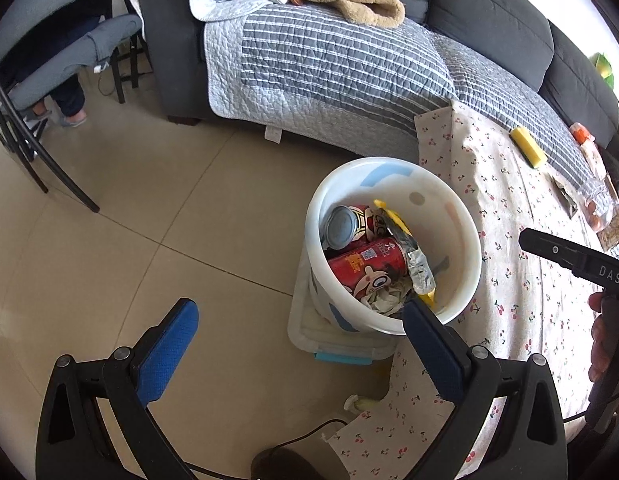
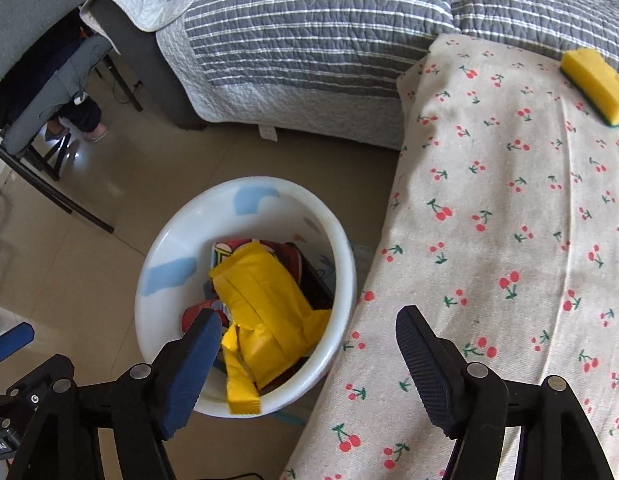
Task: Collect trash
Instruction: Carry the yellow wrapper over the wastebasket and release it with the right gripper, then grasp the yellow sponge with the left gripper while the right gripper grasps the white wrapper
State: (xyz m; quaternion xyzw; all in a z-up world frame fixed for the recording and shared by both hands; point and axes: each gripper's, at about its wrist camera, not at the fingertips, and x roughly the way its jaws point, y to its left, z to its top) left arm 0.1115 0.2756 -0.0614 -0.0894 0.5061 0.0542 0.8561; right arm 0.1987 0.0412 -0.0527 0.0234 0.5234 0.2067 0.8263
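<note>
A: Starting close in, what are the jaws doing?

B: The right gripper is standing wide apart with nothing between its blue pads; it is hanging over the gap between the bin and the table edge. The left gripper is spread wide too, and nothing is sitting between its fingers.

A: And the trash?

B: It is lying in the white bin, just below and beyond the right gripper's left finger. A yellow wrapper is resting on top of the pile, one end leaning up against the near wall. From the left wrist view, a red can is lying on its side in the bin with another can behind it, and crumpled paper is sitting at the bottom.

A: What is the bin standing on?

B: A shallow clear box on the tiled floor, touching the cherry-print tablecloth on its right.

A: Further out?

B: A yellow sponge is lying at the far edge of the cloth. More packets are sitting further along the table in the left view. Beyond that a sofa under a striped quilt is running across the back, and at far left someone's legs are showing beside a grey chair.
</note>
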